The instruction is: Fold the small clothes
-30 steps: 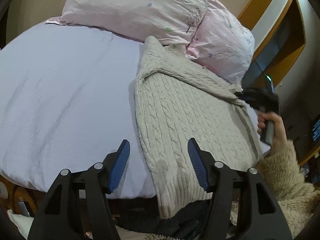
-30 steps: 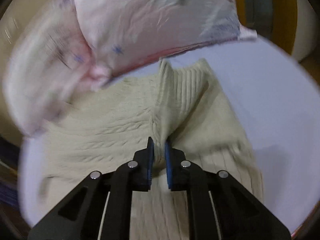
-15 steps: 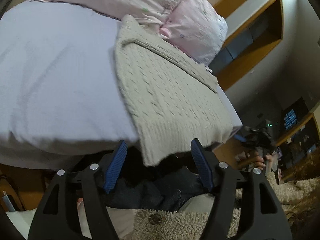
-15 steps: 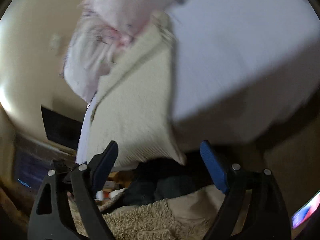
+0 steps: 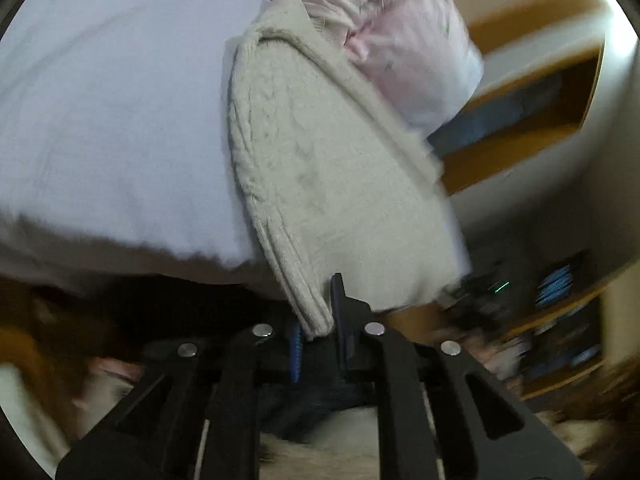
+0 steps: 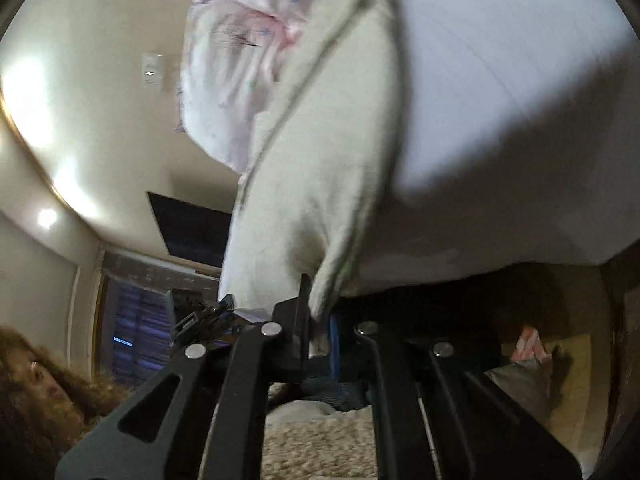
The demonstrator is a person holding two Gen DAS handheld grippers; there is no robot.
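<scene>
The left gripper [image 5: 316,320] pinches the near hem corner of the cream cable-knit sweater [image 5: 332,168], which stretches ahead across the pale lilac bedsheet [image 5: 112,112] toward the pink floral pillows [image 5: 400,40]. The right gripper [image 6: 319,328] is pressed onto the hem's other corner. Only the right view shows a dark wall screen [image 6: 188,228] to its left.

right gripper [image 6: 319,330]: jaws pinched on the cream sweater's [image 6: 320,152] hem corner | sweater: lies on the white bed [image 6: 500,80], hem overhanging its edge | pink pillow [image 6: 236,64]: touching sweater's far end
</scene>
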